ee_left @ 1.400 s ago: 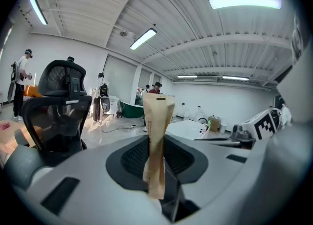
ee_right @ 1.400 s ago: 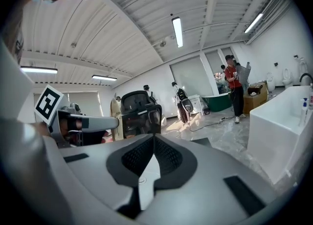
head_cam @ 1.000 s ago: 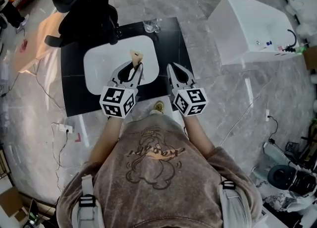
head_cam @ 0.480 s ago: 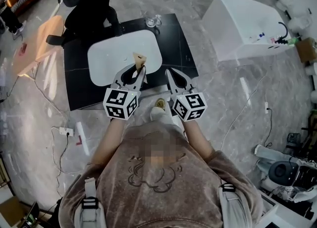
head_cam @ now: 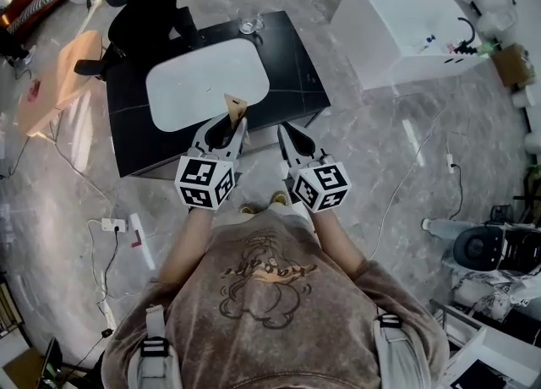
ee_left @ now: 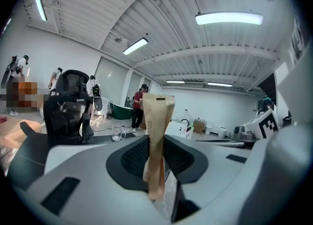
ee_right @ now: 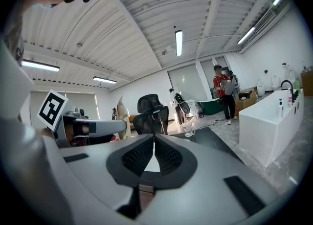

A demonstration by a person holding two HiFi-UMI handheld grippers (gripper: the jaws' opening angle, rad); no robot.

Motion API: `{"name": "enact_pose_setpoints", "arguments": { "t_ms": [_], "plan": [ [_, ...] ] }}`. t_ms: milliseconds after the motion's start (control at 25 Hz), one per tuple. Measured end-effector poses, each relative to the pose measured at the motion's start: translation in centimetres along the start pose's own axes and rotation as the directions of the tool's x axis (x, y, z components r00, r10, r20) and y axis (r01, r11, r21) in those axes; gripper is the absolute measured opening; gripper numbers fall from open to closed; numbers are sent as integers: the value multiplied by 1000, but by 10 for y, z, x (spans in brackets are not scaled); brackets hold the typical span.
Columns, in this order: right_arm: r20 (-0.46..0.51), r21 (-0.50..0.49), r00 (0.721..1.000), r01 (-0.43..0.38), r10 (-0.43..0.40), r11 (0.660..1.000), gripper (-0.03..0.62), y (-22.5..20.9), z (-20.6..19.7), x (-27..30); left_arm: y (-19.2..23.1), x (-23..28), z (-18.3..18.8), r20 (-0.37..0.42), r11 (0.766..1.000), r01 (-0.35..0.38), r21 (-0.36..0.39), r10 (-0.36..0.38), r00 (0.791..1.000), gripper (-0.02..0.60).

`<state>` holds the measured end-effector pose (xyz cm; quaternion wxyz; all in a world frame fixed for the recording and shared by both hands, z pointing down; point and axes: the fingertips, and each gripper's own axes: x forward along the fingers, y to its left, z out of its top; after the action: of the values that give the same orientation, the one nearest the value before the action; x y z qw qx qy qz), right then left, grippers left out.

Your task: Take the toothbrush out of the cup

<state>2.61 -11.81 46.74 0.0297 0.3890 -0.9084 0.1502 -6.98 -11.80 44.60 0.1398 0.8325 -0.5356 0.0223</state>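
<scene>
Left hand-held gripper (ee_left: pixel 155 143) is clamped on the toothbrush (ee_left: pixel 157 141), which is wrapped in a plain tan paper sleeve with a small dark mark near the top. The sleeve stands upright across the jaws, long axis vertical, its upper end well clear above them. Right hand-held gripper (ee_right: pixel 152 143) is closed on nothing, just beside the left. Both hang at the near edge of the black counter (head_cam: pixel 292 66), short of its white basin (head_cam: pixel 207 83). The glass cup (head_cam: pixel 250 24) stands at the far edge, well apart. Open marble floor (head_cam: pixel 372 150) lies to the right.
</scene>
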Motion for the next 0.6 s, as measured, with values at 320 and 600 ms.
{"name": "enact_pose_setpoints", "arguments": {
  "t_ms": [320,600],
  "plan": [
    [6,-14,999,-44,44,999,23,14,-1,-21,-17,-23,-4,17,999,-34,18,33,999,98],
    [15,-40,997,-70,71,997,23,17,-3,-46,-38,-36,-13,31,998,-63,7,63,998,98]
  ]
}}
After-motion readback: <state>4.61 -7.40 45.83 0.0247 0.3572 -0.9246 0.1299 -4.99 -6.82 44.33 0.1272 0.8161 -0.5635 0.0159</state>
